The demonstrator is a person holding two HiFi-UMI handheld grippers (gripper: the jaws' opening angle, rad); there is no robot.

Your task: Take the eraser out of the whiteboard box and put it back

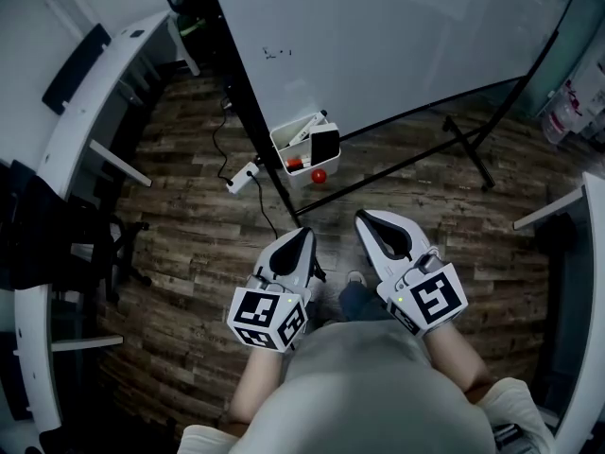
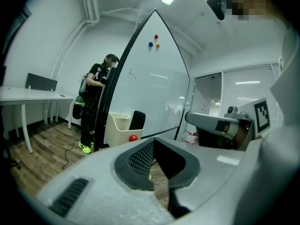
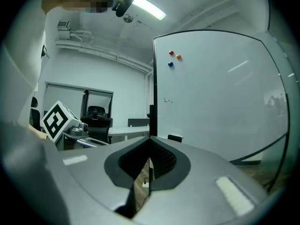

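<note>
A white box (image 1: pixel 295 140) hangs at the whiteboard's lower edge, with the black eraser (image 1: pixel 324 144) standing upright in its right side and markers lying beside it. A red ball-like thing (image 1: pixel 319 175) sits just below the box. In the left gripper view the box (image 2: pixel 118 128), eraser (image 2: pixel 137 120) and red thing (image 2: pixel 133 138) lie ahead, well beyond the jaws. My left gripper (image 1: pixel 302 234) (image 2: pixel 153 142) and right gripper (image 1: pixel 365 218) (image 3: pixel 149 139) are side by side in front of the person, both pointing at the board, both shut and empty, well short of the box.
The whiteboard (image 1: pixel 378 36) rests on a black frame whose legs (image 1: pixel 468 145) spread over the wood floor. A power strip (image 1: pixel 243 176) with its cable lies left of the box. Desks (image 1: pixel 90 102) curve along the left. A person (image 2: pixel 96 102) stands behind the board's left edge.
</note>
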